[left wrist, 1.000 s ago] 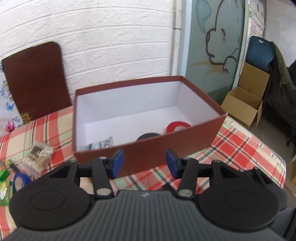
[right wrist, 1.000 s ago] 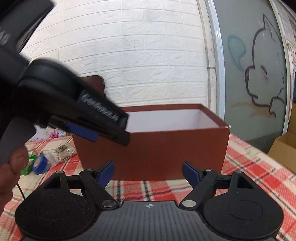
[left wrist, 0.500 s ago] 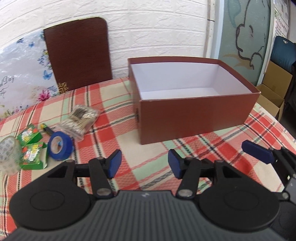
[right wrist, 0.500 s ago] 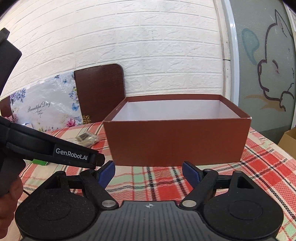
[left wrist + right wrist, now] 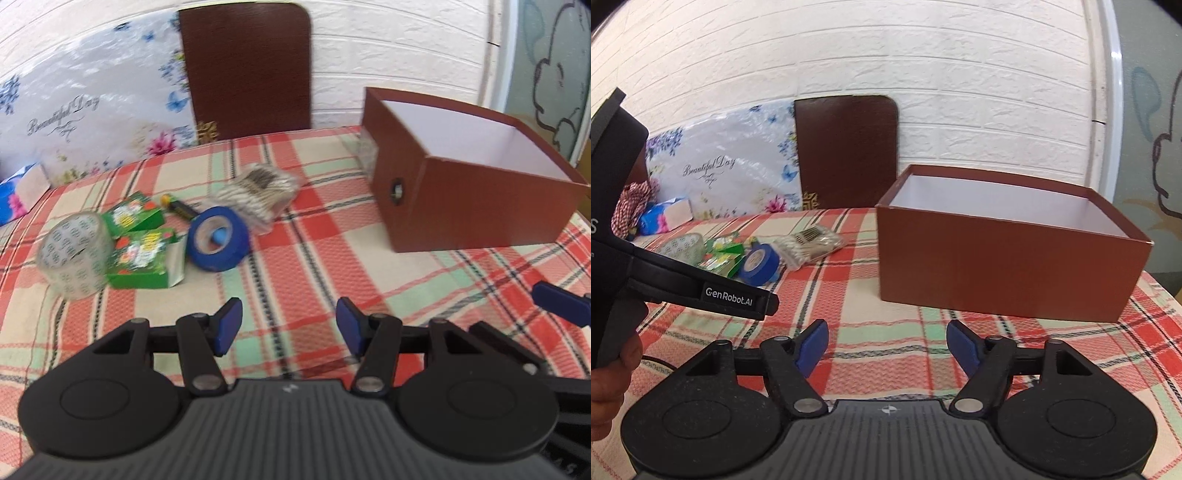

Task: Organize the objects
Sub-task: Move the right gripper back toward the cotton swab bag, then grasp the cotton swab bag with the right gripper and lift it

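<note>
An open brown box (image 5: 469, 206) with a white inside stands on the plaid tablecloth, also in the right wrist view (image 5: 1004, 273). Left of it lie a blue tape roll (image 5: 218, 238), a clear tape roll (image 5: 74, 254), two green packets (image 5: 142, 254), a bag of cotton swabs (image 5: 260, 194) and a small marker (image 5: 177, 205). My left gripper (image 5: 288, 328) is open and empty, above the cloth short of the blue tape. My right gripper (image 5: 888, 349) is open and empty, in front of the box.
A brown box lid (image 5: 247, 70) and a floral board (image 5: 92, 114) lean on the white brick wall behind the table. A blue tissue pack (image 5: 665, 218) lies at the far left. The left gripper's body (image 5: 683, 288) crosses the right wrist view.
My left gripper has swung left, away from the box, so the loose items now lie ahead of it. The right gripper has turned left and narrowed its jaws a little.
</note>
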A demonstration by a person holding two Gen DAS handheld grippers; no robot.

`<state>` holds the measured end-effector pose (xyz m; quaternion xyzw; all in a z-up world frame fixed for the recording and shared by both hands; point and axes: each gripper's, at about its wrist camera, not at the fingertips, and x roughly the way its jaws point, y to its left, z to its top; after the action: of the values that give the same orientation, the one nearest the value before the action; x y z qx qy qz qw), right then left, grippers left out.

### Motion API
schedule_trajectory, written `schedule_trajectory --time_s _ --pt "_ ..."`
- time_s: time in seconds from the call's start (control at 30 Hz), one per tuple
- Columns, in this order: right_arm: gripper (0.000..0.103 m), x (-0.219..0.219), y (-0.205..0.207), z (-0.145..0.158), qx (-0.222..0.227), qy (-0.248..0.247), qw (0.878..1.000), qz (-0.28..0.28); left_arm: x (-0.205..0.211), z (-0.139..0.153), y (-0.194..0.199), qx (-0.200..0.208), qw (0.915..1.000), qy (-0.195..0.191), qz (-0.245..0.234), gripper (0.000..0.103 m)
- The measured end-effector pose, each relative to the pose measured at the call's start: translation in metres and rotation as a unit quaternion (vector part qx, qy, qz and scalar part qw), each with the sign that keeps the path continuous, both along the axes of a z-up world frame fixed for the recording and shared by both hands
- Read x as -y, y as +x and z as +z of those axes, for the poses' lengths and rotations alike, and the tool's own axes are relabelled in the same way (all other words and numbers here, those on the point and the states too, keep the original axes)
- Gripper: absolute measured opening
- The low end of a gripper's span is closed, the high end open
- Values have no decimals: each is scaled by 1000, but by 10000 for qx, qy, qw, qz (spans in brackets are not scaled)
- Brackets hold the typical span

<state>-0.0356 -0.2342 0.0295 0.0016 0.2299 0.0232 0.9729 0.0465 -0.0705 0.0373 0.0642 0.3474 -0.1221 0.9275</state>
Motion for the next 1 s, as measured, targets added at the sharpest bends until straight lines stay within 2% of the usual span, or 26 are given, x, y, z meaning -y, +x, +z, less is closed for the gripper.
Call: schedule_trajectory --time_s 0.13,0.23,0.3,0.33,0.4,0.47,0.63,0.73,0.87,0.9,0.97,1.0 --pt "65 -17 14 0 -54 -132 9995 286 -21 -11 9 114 9997 122 203 59" --pt "59 -32 29 -1 -62 -226 9981 572 -44 -24 15 274 9984 189 452 61" --pt "51 -43 41 -1 -65 -275 9969 739 -62 -35 20 271 9971 189 688 62" --pt "49 -48 48 -1 -59 -304 9962 814 -71 -42 21 286 9964 136 784 71" --pt "45 -59 65 -2 -14 -414 9948 925 -85 -49 15 545 9950 -122 825 77" --pt "45 -70 86 0 70 -563 9937 963 -90 -48 14 609 9942 -309 832 77" --pt "45 -87 148 6 167 -668 9929 969 -84 -51 14 689 9948 -371 651 78" --pt "52 -93 186 0 54 -737 9928 945 -88 -53 16 669 9944 -509 643 79" --pt "72 -94 230 -9 -154 -569 9934 984 -89 -54 17 662 9943 -547 633 80" --pt "72 -92 242 -11 -275 -431 9938 983 -89 -54 17 660 9942 -562 632 80" --pt "63 -85 265 -19 -836 24 9902 1121 -90 -54 16 658 9941 -596 627 80" --pt "53 -81 269 -21 -958 261 9884 1150 -91 -55 16 656 9940 -615 622 81"
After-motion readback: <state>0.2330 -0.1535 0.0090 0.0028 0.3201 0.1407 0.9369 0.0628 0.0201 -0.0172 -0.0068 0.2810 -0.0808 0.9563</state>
